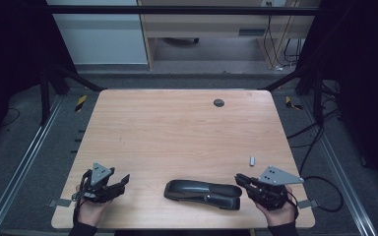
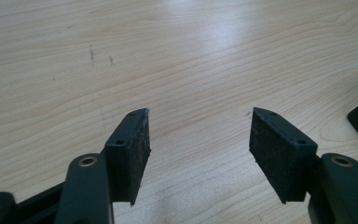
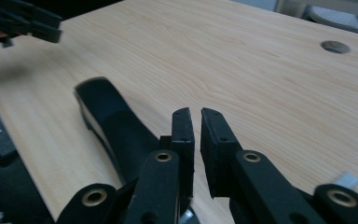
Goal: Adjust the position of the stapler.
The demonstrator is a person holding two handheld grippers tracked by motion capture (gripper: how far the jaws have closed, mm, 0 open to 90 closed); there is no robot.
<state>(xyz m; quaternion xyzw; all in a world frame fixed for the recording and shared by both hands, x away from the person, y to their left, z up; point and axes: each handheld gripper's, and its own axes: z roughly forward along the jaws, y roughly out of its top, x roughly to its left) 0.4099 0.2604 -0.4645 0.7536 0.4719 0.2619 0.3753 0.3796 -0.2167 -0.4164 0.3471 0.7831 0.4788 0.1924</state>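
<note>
So the black stapler (image 1: 204, 193) is lying flat close to the near edge of the table (image 1: 177, 128), with loads of bare wood beyond it toward the far edge. My right gripper (image 1: 241, 180) sits just off the stapler's right end, jaws nearly pressed together on nothing; my left gripper (image 1: 122, 180) is further off its left end, jaws spread. Otherwise just a small grey piece (image 1: 251, 160) right of the stapler and a round hole (image 1: 219, 103) far behind it, nothing in the way.

The stapler (image 3: 114, 123) is blurred; a small grey piece (image 1: 251, 160), perhaps metal, defies identification.
</note>
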